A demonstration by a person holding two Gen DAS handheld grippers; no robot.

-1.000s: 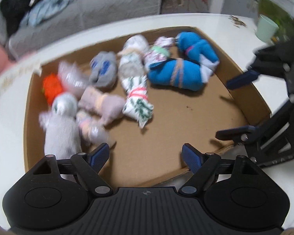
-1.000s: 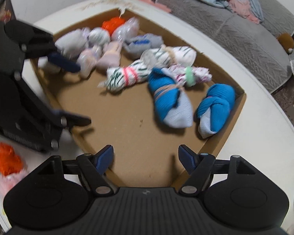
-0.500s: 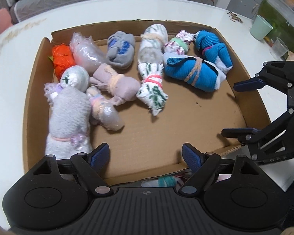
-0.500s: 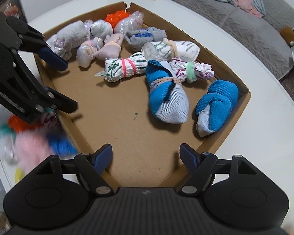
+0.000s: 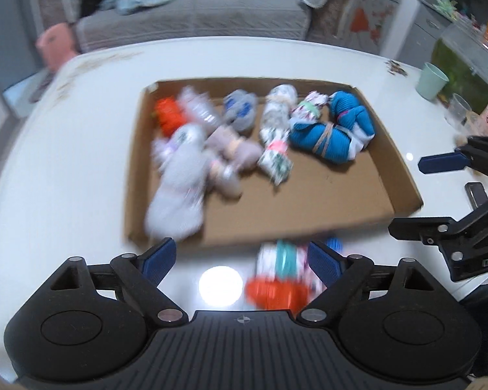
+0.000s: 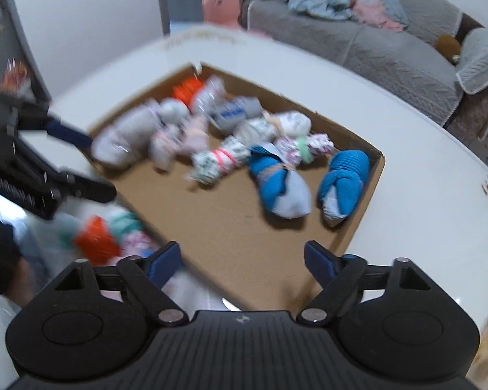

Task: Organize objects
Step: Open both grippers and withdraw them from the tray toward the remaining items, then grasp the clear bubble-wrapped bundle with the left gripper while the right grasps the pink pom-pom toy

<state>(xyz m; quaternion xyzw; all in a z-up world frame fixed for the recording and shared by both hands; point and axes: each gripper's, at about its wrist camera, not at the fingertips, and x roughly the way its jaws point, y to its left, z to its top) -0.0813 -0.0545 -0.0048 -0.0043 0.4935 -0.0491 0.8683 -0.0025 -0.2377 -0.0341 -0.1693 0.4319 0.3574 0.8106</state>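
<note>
A shallow cardboard tray (image 5: pixel 387 162) (image 6: pixel 358 224) on a white table holds several rolled sock bundles: blue ones (image 5: pixel 328 143) (image 6: pixel 279 185), a green-patterned one (image 5: pixel 275 159), grey ones (image 5: pixel 179 188) and an orange one (image 5: pixel 167 115). More bundles, orange and teal (image 5: pixel 276 276) (image 6: pixel 104 234), lie on the table outside the tray's near edge. My left gripper (image 5: pixel 244 260) is open and empty above those loose bundles. My right gripper (image 6: pixel 242 260) is open and empty over the tray's near corner; it also shows in the left wrist view (image 5: pixel 419 195).
A green cup (image 5: pixel 432 80) and a clear glass (image 5: pixel 457 110) stand on the table at the right. A grey sofa (image 5: pixel 192 16) with clothes stands behind the table. A pink stool (image 6: pixel 220 5) is beside it.
Both grippers have pulled back and up from the tray, so more table and the loose bundles outside the tray show. Both stay open.
</note>
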